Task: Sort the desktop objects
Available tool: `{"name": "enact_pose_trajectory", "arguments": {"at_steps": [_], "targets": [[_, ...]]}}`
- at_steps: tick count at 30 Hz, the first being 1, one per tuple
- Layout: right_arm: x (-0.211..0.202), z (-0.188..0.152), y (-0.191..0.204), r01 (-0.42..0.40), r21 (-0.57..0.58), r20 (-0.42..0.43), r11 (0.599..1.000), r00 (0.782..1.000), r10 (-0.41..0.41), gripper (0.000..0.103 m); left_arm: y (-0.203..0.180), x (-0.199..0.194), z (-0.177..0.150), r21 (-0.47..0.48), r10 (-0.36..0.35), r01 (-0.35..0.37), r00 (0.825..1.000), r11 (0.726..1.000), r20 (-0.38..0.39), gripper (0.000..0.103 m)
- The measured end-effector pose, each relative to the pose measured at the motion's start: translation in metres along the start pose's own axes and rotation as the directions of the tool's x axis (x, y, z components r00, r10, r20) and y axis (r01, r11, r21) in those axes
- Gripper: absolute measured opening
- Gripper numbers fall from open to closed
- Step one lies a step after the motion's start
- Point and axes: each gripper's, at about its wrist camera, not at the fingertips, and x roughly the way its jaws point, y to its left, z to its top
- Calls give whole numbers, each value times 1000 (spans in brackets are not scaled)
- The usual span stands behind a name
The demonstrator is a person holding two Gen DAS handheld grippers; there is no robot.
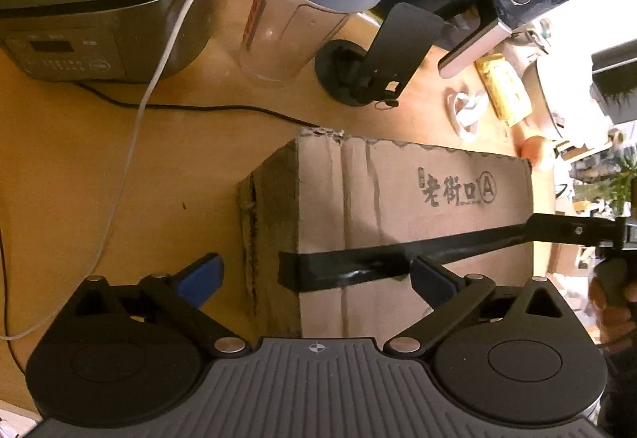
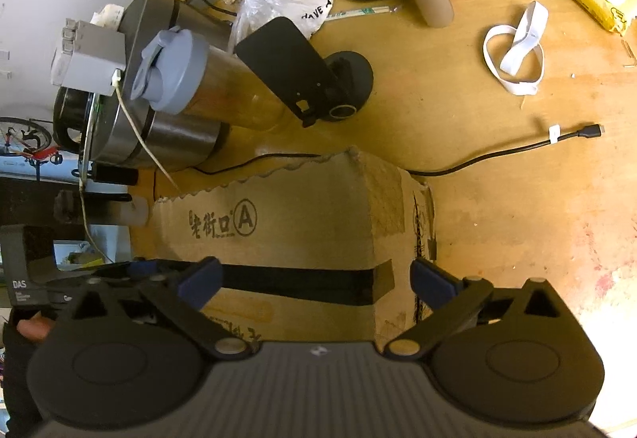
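Flanking the taped cardboard box (image 1: 398, 207) on the desk (image 2: 497, 199), left tool (image 1: 314, 280) and right tool (image 2: 314, 280), both released.

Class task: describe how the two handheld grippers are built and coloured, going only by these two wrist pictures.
Both match. The left gripper and right gripper each have a grey ribbed body with a small crosshair mark, two round black housings, black linkage arms with silver pivot pins, and blue pads on the fingertips.

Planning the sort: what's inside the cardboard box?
Can't tell. The cardboard box is shut, a black tape strip across its top. Contents are covered in both views.
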Motion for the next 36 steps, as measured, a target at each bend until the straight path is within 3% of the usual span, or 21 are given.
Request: {"name": "enact_pose_trajectory", "arguments": {"at_steps": [10,21,36], "targets": [[-11,-13,2,25,-15,59,1000,998,-24,103,-4,-8,-11,12,33,-33,999,999,19,103],[-22,-47,4,36,-52,132,998,991,-29,103,-17,-22,-41,73,52,-60,992,996,115,103],[-28,-100,11,128,-190,266,973,961,-75,103,-34,-34,-100,152,87,-142,943,978,321,103]]}}
